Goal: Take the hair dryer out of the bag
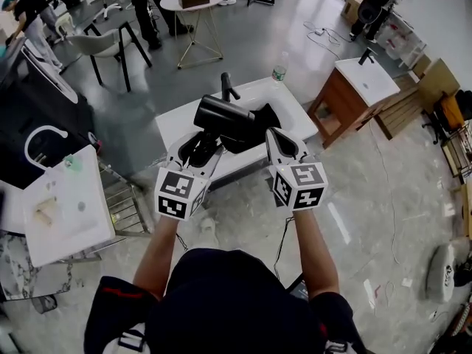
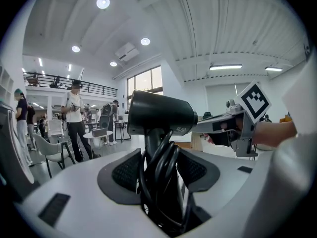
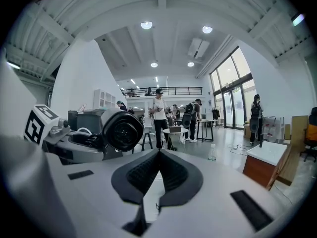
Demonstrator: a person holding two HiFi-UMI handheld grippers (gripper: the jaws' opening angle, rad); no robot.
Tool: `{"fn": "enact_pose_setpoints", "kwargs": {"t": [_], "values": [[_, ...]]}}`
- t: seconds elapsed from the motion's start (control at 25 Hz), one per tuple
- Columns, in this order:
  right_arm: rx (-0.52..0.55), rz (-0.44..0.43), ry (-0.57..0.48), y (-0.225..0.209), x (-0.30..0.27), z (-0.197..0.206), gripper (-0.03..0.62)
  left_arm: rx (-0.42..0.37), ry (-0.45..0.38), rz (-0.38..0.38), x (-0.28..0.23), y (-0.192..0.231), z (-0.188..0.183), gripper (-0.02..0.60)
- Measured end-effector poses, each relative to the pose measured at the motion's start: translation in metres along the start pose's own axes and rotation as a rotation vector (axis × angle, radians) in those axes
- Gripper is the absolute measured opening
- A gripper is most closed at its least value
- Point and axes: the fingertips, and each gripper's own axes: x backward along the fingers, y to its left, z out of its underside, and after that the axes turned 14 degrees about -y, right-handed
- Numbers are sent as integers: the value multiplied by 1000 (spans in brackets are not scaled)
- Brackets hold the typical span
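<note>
The black hair dryer [image 1: 225, 118] is up in the air in front of me, and my left gripper [image 1: 198, 150] is shut on its handle and coiled black cord. In the left gripper view the dryer [image 2: 161, 114] stands upright between the pads [image 2: 126, 171], its barrel level. The black bag [image 1: 257, 126] lies slumped on the white sink counter [image 1: 175, 121] just behind the dryer. My right gripper [image 1: 274, 136] hangs beside the dryer, on its right, shut with nothing in it. The right gripper view shows its closed jaws [image 3: 159, 155] and the dryer's nozzle [image 3: 123, 129] to the left.
A black faucet [image 1: 227, 87] and a plastic bottle [image 1: 278, 72] stand on the counter. A wooden vanity [image 1: 354, 94] is at the right, another white basin [image 1: 66, 205] at the left. A chair [image 1: 110, 46], a round table [image 1: 193, 2] and several people are farther back.
</note>
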Motion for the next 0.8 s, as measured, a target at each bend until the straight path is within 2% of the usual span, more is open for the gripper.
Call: {"fn": "enact_pose_setpoints", "kwargs": {"t": [0.32,0.8], "values": [[3,-17,-30,7,26,-12,34,36,-37,-26,21,-18,-10,227],[-6,-22,-47,16,43,-17,34,33,-60,-41,40,-31,-19,227]]}}
